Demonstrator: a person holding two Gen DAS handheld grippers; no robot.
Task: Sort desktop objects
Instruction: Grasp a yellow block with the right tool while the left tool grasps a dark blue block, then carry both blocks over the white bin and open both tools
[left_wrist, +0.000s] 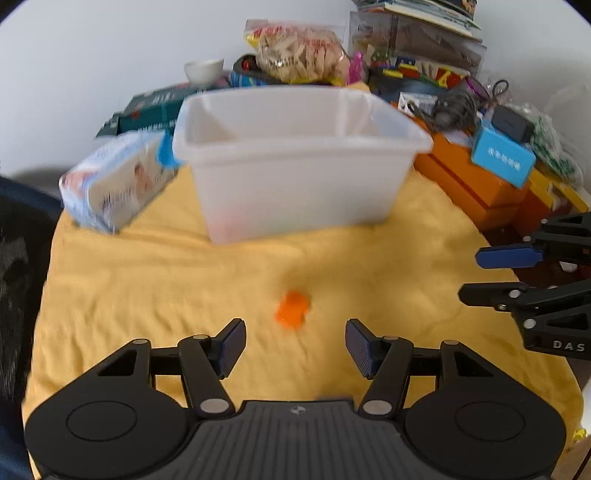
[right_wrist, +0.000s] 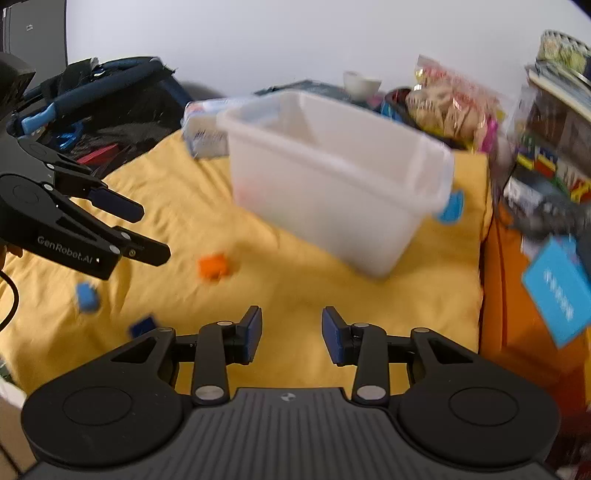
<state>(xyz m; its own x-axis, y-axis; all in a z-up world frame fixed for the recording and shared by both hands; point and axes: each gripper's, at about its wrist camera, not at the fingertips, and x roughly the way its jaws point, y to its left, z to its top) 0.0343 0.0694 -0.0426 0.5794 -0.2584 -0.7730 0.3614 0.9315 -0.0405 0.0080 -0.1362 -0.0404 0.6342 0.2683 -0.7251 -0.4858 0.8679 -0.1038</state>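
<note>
- Sitting at about nine o'clock of the white bin (left_wrist: 295, 162), the tissue pack (left_wrist: 114, 184) lay on the yellow cloth (left_wrist: 147, 273), clear of the work.
- The left gripper (left_wrist: 295, 347) was spread wide and empty, with the small orange block (left_wrist: 293, 308) at twelve o'clock just ahead of its fingertips and the bin farther on along the same line.
- Judged from this, the step in hand was a pickup of that block; it would have gone best with the jaws kept wide, lowered until both pads straddled the block, then closed squarely.
- In the right wrist view two blue pieces (right_wrist: 88, 295) lay at about eight o'clock of the block, likely later picks.
- The right gripper (right_wrist: 291, 336) was also parted and held nothing, at three o'clock of the block; it would have done well to keep clear.
</note>
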